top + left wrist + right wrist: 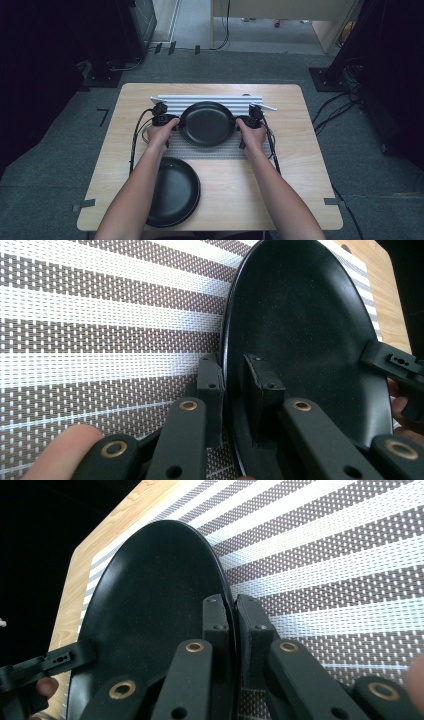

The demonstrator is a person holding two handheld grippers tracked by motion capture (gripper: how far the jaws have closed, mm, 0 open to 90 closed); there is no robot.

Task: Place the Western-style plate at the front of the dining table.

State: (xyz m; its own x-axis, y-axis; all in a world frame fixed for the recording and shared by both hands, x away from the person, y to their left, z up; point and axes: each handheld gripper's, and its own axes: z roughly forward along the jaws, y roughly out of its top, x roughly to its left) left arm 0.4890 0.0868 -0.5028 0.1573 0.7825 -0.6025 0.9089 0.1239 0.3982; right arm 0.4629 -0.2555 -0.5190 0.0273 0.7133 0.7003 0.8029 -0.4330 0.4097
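A black plate (207, 123) lies over a brown and white striped placemat (210, 151) at the middle of the wooden table (300, 175). My left gripper (176, 122) is at the plate's left rim and my right gripper (239, 122) at its right rim. In the left gripper view the jaws (232, 365) straddle the plate (300, 340) rim, one under and one inside. The right gripper's jaws (227, 602) are pressed tight on the plate (150, 605) rim. I cannot tell whether the plate rests on the mat or is lifted.
A second black plate (172, 192) sits near the table's front left, under the person's left forearm. Cables trail from both grippers along the mat's sides. Dark equipment and cables stand on the carpet around the table.
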